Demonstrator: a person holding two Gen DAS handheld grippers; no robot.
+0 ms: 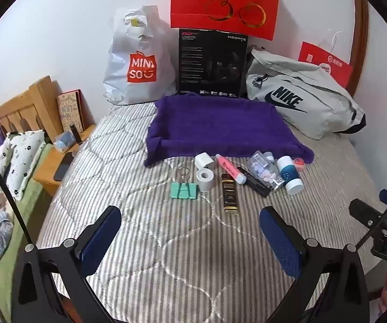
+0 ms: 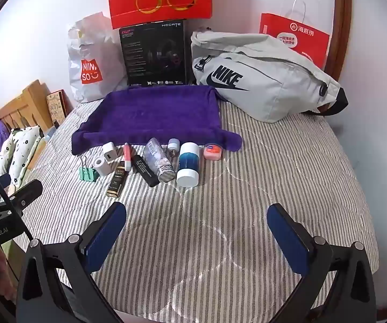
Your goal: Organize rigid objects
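While small hard items line fuzzy purple tray [image 1: 220,126] on striped quilt [image 1: 166,242], both tongs [image 1: 190,231] [image 2: 196,231] wide, empty.

Small things lie in a row on the striped bed, just in front of the purple tray [image 2: 150,113]: a green clip [image 2: 88,173], a white roll [image 2: 100,165], a white plug [image 2: 110,154], a pink pen [image 2: 127,156], a clear bottle [image 2: 159,162], a blue-and-white tube [image 2: 188,164] and a pink tin [image 2: 212,151].

Fuzzy purple cloth tray [image 2: 153,113], matt striped quilted bedspread [image 2: 274,188], glossy red paper bag [image 1: 224,2], wooden headboard [image 1: 29,105].
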